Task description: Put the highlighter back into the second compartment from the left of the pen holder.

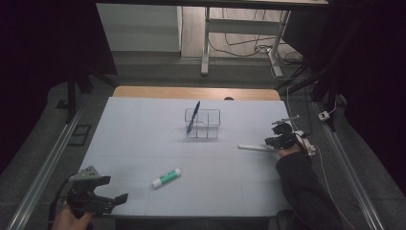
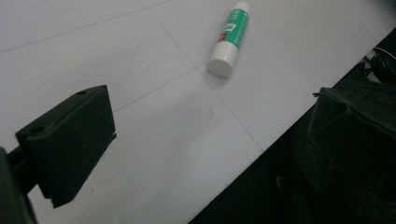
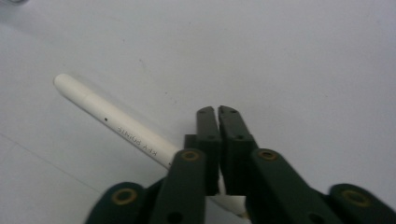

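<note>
White barrel: a white pen (image 3: 114, 126) lies flat on the pale table sheet (image 1: 143, 143) at the right side, its body printed with small grey lettering.
Pen's place: in the high view the pen (image 1: 256, 148) sits to the right of the clear organiser (image 1: 203, 123) and well apart from it, on the near-right part of the sheet.
Long axis: roughly across the table, the free rounded end pointing toward the middle, the other end under the right gripper (image 1: 282, 140).
Right tongs: in the right gripper view the right gripper (image 3: 217, 112) has its jaws pressed together, and the near end of the pen passes under and between them low down, so it looks pinched near that end; the tips beyond it meet with nothing in the gap.
Left tongs: the left gripper (image 1: 103, 194) rests at the near-left corner, jaws spread, nothing between them.
Other things: a green-and-white glue stick (image 2: 230, 38) lies ahead of the left gripper; a blue pen (image 1: 193, 116) stands tilted in the organiser.
Nearer hand: the right one, already on the pen.
Coming move, as a judgement: the organiser lies left and farther back from the pen, so the carry would go that way, with the long barrel tipped upright first.
</note>
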`<state>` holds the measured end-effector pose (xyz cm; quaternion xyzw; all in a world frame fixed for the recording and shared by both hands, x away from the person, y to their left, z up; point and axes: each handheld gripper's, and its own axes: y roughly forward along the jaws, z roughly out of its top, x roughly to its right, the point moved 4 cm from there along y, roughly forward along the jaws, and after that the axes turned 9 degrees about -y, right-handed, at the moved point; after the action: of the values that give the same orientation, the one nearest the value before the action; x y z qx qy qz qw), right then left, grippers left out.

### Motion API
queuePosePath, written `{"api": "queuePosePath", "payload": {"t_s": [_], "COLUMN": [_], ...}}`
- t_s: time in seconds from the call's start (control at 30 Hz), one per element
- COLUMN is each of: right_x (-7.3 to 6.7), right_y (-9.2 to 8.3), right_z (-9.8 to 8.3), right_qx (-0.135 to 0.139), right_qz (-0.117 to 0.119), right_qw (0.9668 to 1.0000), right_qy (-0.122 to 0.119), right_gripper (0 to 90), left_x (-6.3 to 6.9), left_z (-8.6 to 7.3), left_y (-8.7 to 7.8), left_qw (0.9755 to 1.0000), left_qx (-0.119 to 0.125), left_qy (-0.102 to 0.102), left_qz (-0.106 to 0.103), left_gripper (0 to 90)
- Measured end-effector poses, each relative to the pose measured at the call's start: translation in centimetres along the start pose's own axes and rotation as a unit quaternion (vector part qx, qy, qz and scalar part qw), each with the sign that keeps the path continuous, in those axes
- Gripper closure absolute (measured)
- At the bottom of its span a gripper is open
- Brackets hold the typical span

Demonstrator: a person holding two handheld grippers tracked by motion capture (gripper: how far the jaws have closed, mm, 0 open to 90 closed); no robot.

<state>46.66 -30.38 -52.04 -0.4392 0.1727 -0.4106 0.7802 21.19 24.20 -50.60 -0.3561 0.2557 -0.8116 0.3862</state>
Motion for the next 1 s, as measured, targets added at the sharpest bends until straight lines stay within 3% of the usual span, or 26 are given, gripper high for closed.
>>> {"api": "queuePosePath", "payload": {"t_s": [0.3, 1.0], "right_x": [-0.6, -1.4], "right_y": [1.4, -0.5], "right_z": [-0.1, -2.6], "right_qx": [-0.025, -0.033], "right_qz": [0.001, 0.042], "right_qw": [0.9992, 0.9982], "right_qy": [-0.031, -0.028], "right_gripper": [89.8, 89.8], "left_x": [0.0, 0.1], "left_z": [0.0, 0.0], "left_y": [0.0, 0.0], "left_qw": [1.0, 1.0], "left_qx": [-0.002, 0.0], "left_qy": [0.001, 0.001], "left_qz": [-0.005, -0.005], "left_gripper": [0.8, 1.0]}}
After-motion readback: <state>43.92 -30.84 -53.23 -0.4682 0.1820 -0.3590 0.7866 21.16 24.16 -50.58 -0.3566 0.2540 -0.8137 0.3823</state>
